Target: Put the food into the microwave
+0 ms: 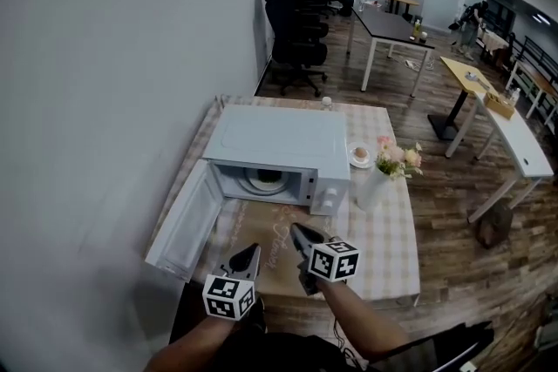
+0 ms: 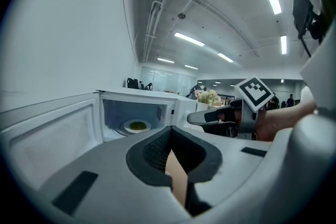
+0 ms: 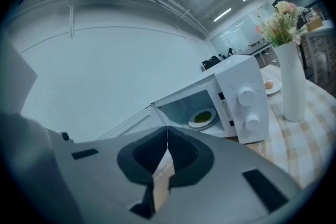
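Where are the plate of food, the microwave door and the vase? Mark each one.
plate of food (image 2: 137,126), left gripper view, on the green food at its middle.
microwave door (image 1: 185,226), head view, on the open door's inner panel.
vase (image 3: 293,86), right gripper view, on its white body.

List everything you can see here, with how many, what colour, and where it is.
microwave: one, white, on the table's left side, door swung open
plate of food: one, white with green food, inside the microwave
small plate: one, white, holding a pale round item, right of the microwave
vase: one, white, with pink and cream flowers, by the microwave's right front corner
mat: one, brown, in front of the microwave
table: one, pale checked cloth
office chairs: several, black, behind the table
left gripper: one, grey, shut, empty, before the microwave
right gripper: one, grey, shut, empty, beside the left one
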Available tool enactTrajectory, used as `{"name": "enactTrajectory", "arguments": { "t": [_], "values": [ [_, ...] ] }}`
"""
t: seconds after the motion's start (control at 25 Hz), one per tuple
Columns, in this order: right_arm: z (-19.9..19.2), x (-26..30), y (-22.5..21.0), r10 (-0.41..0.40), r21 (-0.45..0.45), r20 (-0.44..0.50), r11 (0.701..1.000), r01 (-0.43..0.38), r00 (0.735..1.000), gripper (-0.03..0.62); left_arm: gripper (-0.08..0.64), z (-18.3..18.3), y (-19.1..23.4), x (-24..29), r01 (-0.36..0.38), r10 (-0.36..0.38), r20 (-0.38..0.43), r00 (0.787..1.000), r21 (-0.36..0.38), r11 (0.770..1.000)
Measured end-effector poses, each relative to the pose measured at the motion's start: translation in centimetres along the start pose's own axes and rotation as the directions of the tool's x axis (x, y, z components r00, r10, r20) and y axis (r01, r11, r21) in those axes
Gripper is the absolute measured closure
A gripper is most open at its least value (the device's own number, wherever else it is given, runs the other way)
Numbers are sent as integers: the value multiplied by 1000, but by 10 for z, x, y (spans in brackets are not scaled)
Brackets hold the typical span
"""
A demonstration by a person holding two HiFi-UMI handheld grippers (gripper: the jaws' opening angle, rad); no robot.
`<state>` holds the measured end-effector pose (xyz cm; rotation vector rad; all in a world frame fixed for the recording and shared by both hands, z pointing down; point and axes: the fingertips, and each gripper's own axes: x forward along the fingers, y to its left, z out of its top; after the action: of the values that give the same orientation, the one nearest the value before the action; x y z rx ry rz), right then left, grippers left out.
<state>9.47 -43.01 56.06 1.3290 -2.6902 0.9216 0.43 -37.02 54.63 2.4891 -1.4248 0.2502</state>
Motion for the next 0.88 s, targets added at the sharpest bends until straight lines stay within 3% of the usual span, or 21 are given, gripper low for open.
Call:
{"name": "enactTrajectory", "arguments": {
  "t": [0.28, 0.64, 0.88],
  "values": [
    [-7, -42, 37, 83, -194, -13, 977, -84, 996, 583, 552, 4, -26, -42, -29, 29, 45, 999, 21, 999],
    [-9, -92, 70, 80, -280, -4, 957, -78, 997, 583, 552, 17, -41, -93, -90, 89, 52, 995, 21, 996],
    [10, -109, 97, 84, -314, 52, 947, -63, 995, 583, 552, 26, -46, -115, -66, 64, 55, 996, 35, 997]
  ]
}}
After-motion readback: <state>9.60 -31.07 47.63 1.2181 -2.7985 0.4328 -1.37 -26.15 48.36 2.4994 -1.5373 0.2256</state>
